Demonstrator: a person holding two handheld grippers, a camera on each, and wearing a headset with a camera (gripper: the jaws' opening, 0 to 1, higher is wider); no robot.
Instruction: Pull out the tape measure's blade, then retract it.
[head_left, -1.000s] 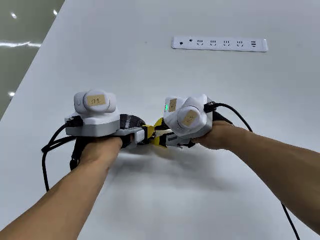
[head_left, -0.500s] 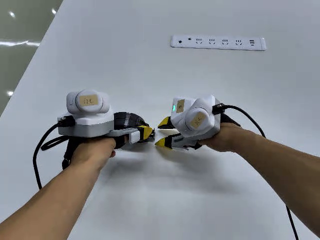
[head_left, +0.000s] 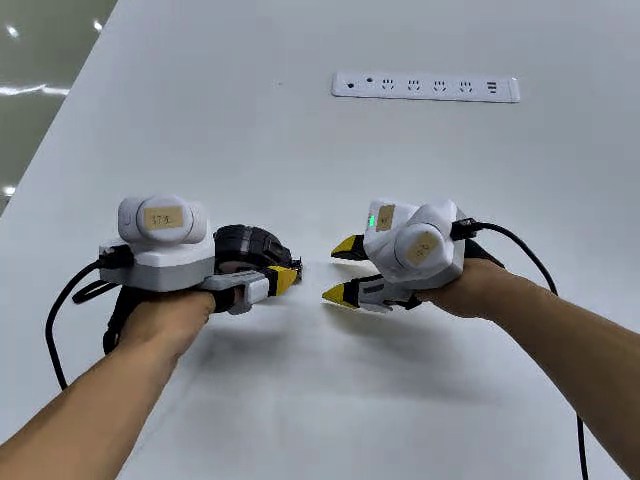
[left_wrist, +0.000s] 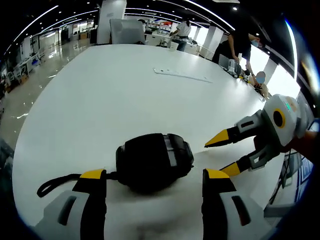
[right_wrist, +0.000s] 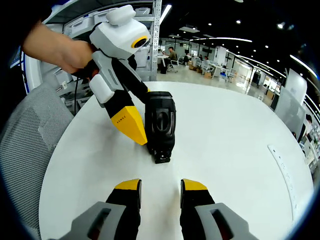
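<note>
Black and hard-shelled, the tape measure stands on edge on the white bench, with a thin wrist strap trailing off to one side. The left tongs sit spread to about the width of the case, one jaw on each flat side. In the right gripper view a yellow jaw lies against the case's face, but I cannot tell whether the pair is really pinching it. The right tongs are held just beside the case, parted a little and holding nothing, with their tips aimed at its front.

The case looks compact and fairly dense, rigid enough to be squeezed firmly. Its smooth, rounded sides could twist out of a light hold, so the flat faces are the place to clamp. The blade seems fully wound in, with what looks like its end hook at the low front corner. That hook is small and thin, so it calls for a narrow, square pinch. The blade itself should be springy, pulling back and snapping home fast if let go.
</note>
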